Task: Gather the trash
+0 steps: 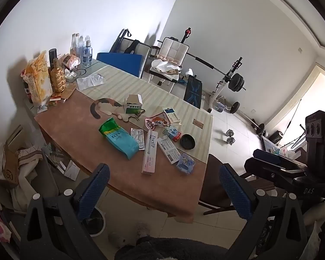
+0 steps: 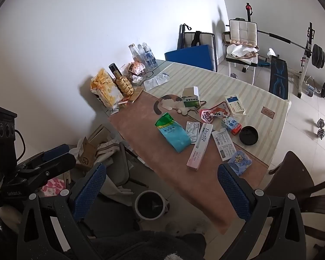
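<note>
grippers, left (image 1: 163, 191) and right (image 2: 162, 191), hover spread above littered table (image 2: 140, 130).

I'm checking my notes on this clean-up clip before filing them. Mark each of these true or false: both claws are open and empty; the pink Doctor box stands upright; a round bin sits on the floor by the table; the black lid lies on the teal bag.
1. Both claws are open and empty. True: left claw and right claw hold nothing.
2. The pink Doctor box stands upright. False: it lies flat on the table.
3. A round bin sits on the floor by the table. True.
4. The black lid lies on the teal bag. False: it rests on the striped cloth, apart from the bag.
</note>
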### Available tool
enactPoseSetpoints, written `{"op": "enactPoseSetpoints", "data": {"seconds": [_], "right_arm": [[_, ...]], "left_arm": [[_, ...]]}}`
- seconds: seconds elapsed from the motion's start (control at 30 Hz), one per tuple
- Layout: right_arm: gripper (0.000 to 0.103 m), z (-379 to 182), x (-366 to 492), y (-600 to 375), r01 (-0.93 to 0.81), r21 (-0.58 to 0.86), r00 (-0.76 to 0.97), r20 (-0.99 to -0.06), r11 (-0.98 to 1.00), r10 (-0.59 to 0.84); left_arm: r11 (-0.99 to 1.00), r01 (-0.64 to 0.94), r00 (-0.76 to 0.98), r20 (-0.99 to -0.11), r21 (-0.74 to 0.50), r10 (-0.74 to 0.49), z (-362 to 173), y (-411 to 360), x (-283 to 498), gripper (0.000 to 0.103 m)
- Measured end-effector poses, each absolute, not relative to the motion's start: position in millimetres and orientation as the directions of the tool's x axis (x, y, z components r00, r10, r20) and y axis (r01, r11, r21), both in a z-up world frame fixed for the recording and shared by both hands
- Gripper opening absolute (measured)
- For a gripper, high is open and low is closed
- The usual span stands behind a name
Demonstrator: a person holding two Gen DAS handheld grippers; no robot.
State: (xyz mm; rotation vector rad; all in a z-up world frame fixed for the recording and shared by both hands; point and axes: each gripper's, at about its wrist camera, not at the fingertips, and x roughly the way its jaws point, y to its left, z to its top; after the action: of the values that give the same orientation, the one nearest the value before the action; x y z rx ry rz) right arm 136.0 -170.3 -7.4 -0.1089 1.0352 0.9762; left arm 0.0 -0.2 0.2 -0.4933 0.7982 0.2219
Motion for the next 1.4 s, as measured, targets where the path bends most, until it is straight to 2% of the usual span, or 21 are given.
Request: {"op": "enactPoseSetpoints", "data": {"seconds": [1.4], "right_arm": [[0.103, 0, 122, -159, -0.73, 0.35, 0.149, -0.757, 0.587, 0.636]], "left_arm": [[0.88, -0.33, 0.695, -0.719, -0.343, -0.02, 8, -4, 3, 0.103]]}}
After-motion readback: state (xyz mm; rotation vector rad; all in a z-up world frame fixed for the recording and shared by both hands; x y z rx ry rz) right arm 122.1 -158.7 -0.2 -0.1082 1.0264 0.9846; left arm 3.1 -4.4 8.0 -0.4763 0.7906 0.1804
